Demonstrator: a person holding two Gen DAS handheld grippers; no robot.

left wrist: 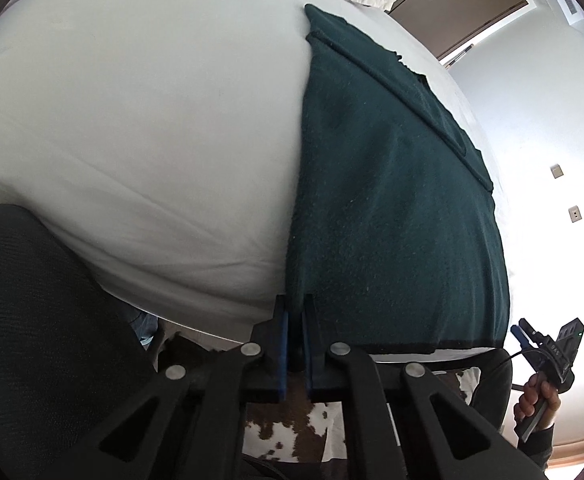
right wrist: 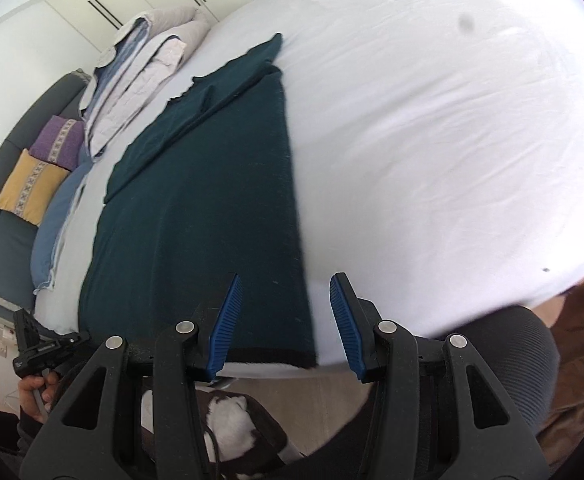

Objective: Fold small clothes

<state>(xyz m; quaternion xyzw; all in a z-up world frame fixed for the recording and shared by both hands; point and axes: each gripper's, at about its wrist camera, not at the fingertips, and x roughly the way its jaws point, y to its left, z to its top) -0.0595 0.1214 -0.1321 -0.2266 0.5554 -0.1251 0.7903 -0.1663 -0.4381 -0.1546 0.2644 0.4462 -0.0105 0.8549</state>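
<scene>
Left wrist view: dark green garment [left wrist: 392, 208] spread flat on the white bed [left wrist: 131, 120], a sleeve folded across its far part, near hem level with the bed's near edge. Left gripper [left wrist: 295, 328] at the garment's near hem corner, jaws nearly shut, with the hem's side edge apparently pinched between the blue pads [left wrist: 283, 354]; whether cloth is truly clamped cannot be told for certain. Right gripper [left wrist: 548, 344] off the garment's opposite hem corner, held by a hand [left wrist: 538, 400], clear of the cloth.

Right wrist view: right gripper [right wrist: 287, 320] with jaws wide apart, straddling the other hem corner of the garment [right wrist: 195, 208], touching nothing. Left gripper [right wrist: 41, 346] small beyond the garment's far side of the hem.

Judged from the fuzzy knit surface: soft, limp, light, somewhat grippy against the sheet, likely to sag and stretch if lifted from one point. Best taken at both hem corners, on the thicker dark band [right wrist: 275, 356].

Beside the garment, wide bare sheet on one long edge; on the other, folded bedding [right wrist: 139, 76] and a blue pillow [right wrist: 57, 220] near the sleeve side. Chair back [right wrist: 504, 344] close below the hem, a possible snag.
</scene>
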